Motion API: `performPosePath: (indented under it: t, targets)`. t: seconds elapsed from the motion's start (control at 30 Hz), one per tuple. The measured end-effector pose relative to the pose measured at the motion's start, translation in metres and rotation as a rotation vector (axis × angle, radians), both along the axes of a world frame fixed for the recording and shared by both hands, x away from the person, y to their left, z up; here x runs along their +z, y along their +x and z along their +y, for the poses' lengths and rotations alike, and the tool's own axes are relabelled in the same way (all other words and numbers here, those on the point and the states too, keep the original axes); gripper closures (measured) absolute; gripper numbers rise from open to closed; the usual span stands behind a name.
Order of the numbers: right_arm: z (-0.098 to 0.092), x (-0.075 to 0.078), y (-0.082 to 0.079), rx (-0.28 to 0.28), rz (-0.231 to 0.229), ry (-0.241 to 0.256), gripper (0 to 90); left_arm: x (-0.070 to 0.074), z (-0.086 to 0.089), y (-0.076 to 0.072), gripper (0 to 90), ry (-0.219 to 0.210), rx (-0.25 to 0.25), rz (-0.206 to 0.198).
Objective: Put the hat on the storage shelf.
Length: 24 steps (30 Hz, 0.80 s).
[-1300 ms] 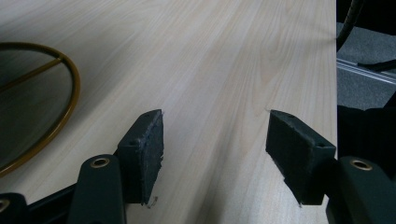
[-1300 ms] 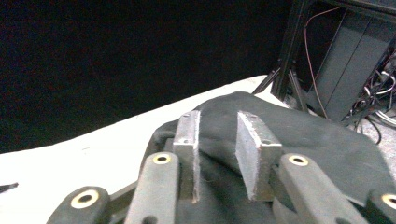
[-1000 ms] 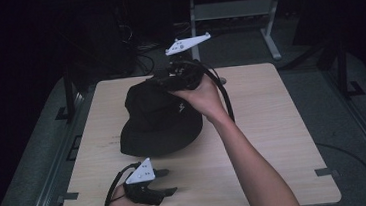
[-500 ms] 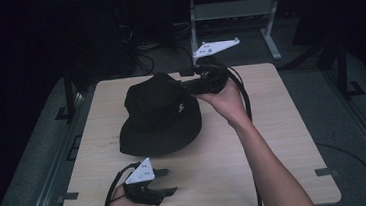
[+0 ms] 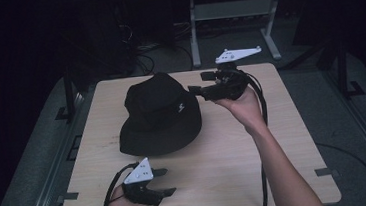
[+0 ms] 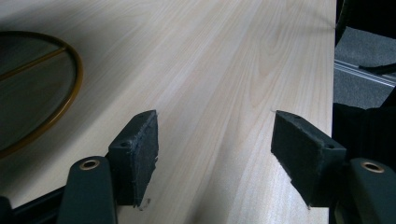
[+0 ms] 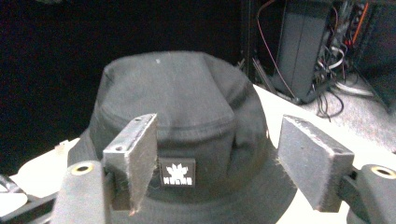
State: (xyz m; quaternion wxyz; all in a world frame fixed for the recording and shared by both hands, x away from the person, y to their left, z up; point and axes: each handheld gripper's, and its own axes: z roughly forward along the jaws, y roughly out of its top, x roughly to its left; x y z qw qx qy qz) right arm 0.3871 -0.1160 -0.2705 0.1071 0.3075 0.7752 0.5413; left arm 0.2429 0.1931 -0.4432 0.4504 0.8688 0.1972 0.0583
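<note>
Hat (image 5: 159, 112) (a black bucket style with a small logo patch) sits crown-up on the wooden surface (image 5: 235, 148), toward its far side. Just right of the hat hovers the right claw (image 5: 197, 90), jaws spread and empty, aimed at the crown. Near the surface's front edge, well apart from the hat, rests the left claw (image 5: 167, 181), also spread. A sound grasp likely means pinching the fabric squarely, not skimming it.

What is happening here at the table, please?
A person holds a gripper in each hand over a wooden table. A black bucket hat sits upright on it. The right gripper, open, is beside the hat and points at it without touching. The left gripper, also open, rests near the table's front edge.
</note>
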Motion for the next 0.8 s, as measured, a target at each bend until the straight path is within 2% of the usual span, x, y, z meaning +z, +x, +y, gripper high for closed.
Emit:
performPosePath:
  t: [0.17,0.47,0.63,0.8]
  targets:
    - [-0.012,-0.006,-0.003,-0.02,0.007,0.012,26.5,0.0,0.001,0.001,30.4,0.01,-0.005,-0.012]
    - [-0.031,-0.021,-0.01,-0.046,0.034,0.004,26.0,0.0,0.002,-0.001,30.0,0.004,0.001,-0.006]
    - [-0.04,-0.03,-0.012,-0.054,0.051,-0.013,25.3,0.001,0.003,0.0,29.7,0.013,-0.003,-0.015]
    - [-0.049,-0.037,-0.017,-0.058,0.063,-0.005,23.8,0.001,0.004,0.001,29.0,0.012,0.006,-0.023]
